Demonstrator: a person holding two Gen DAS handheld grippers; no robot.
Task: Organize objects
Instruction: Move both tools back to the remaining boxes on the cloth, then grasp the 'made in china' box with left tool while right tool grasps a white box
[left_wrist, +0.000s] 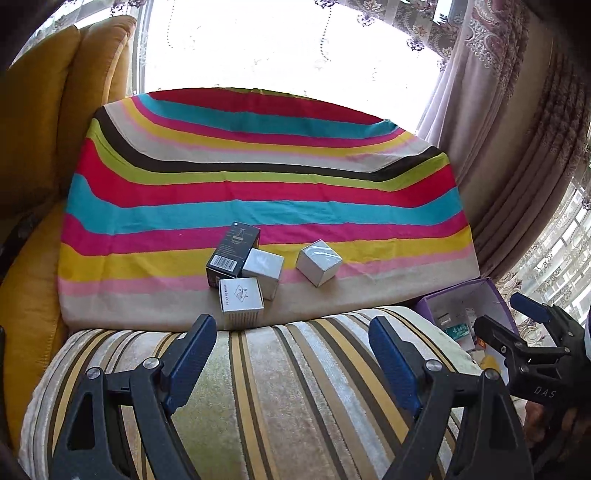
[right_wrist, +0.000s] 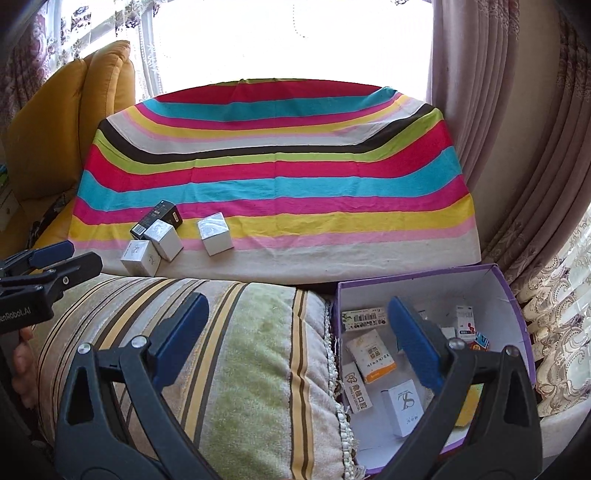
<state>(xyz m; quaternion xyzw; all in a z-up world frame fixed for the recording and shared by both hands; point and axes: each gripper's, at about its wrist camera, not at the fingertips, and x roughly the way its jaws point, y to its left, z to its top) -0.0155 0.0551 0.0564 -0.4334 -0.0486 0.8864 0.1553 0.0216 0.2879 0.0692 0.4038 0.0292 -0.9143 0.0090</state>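
Observation:
Three white boxes and a black box lie on the rainbow-striped cloth (left_wrist: 258, 184). The black box (left_wrist: 231, 254) touches two white boxes (left_wrist: 263, 271) (left_wrist: 242, 302); a third white box (left_wrist: 318, 261) sits apart to the right. The same boxes show in the right wrist view: the black box (right_wrist: 157, 218) and the white ones (right_wrist: 164, 240) (right_wrist: 140, 258) (right_wrist: 215, 234). My left gripper (left_wrist: 291, 339) is open and empty above the striped cushion, short of the boxes. My right gripper (right_wrist: 295, 317) is open and empty, with its right finger over the purple box (right_wrist: 517, 317), which holds several small packages.
A beige, gold and brown striped cushion (left_wrist: 295, 387) lies between the grippers and the cloth. A mustard armchair (left_wrist: 55, 129) stands at left. Curtains (left_wrist: 517, 147) hang at right before a bright window. The purple box (left_wrist: 484, 291) sits at the cushion's right.

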